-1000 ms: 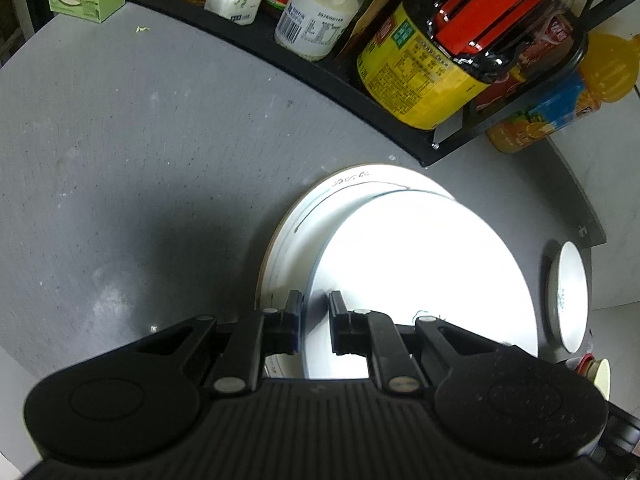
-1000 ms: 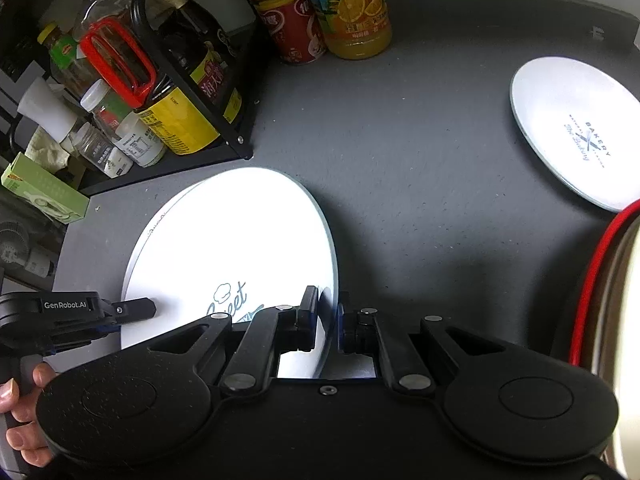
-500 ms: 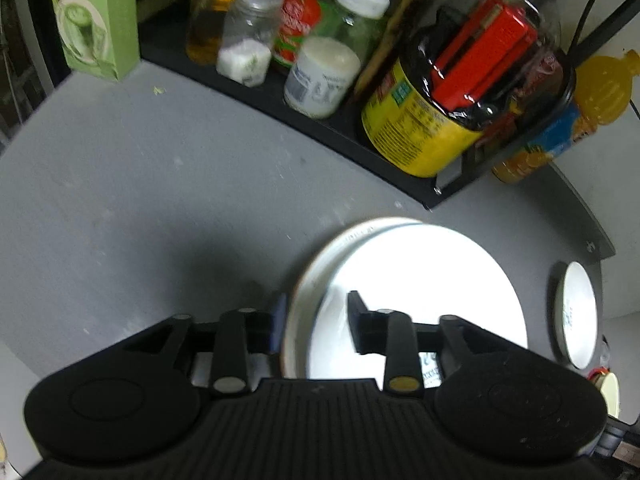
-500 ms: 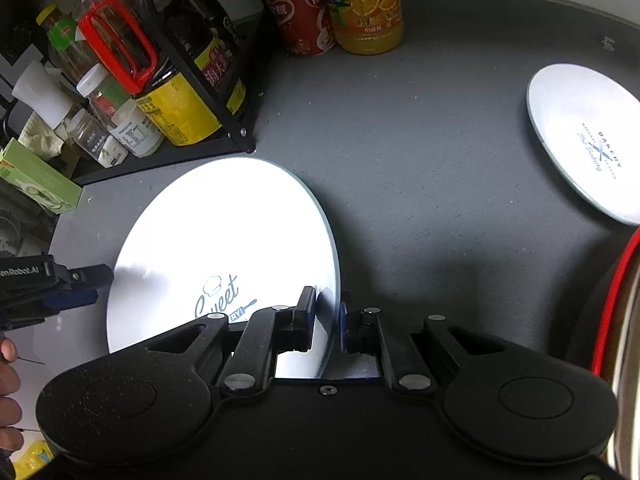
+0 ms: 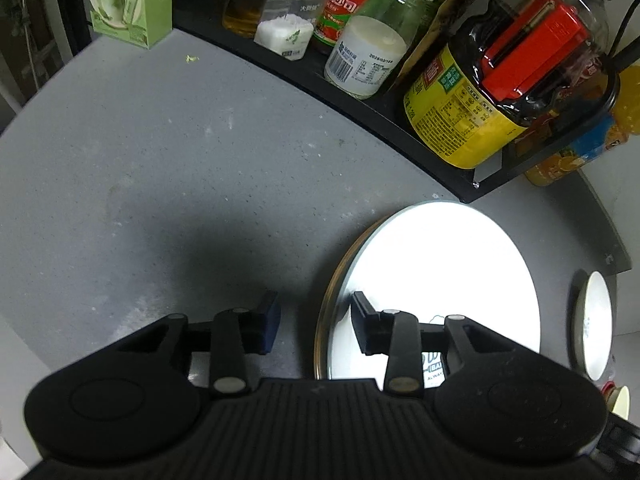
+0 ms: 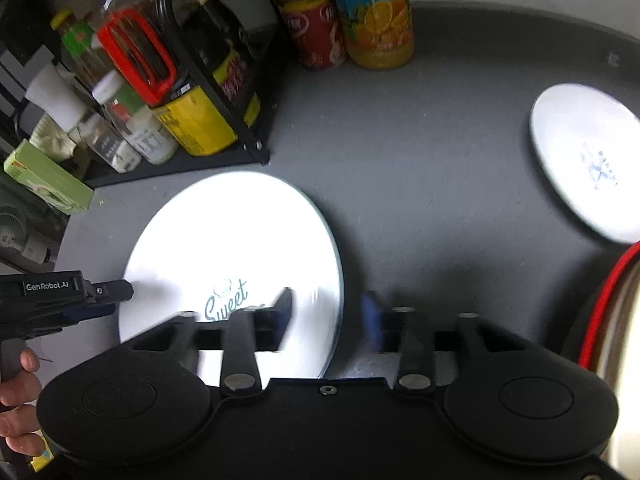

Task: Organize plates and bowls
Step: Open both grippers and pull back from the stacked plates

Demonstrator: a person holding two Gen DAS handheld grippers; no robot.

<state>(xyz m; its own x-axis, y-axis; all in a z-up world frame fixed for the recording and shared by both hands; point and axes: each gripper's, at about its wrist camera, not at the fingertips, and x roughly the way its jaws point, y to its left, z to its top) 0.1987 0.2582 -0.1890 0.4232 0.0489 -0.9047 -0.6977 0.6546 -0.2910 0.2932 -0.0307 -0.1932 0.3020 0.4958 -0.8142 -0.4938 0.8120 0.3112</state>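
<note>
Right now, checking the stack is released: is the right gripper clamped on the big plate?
No: the right gripper is opening, pads clear of the big plate rim.

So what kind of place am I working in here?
Most likely a home kitchen counter: a black rack of sauce and seasoning bottles, an orange drink bottle, and white plates on the grey worktop.

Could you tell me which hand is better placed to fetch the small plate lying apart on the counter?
Right. The small plate lies on the right gripper's side; its jaws are opening off the stacked plate. The left gripper sits opposite.
</note>
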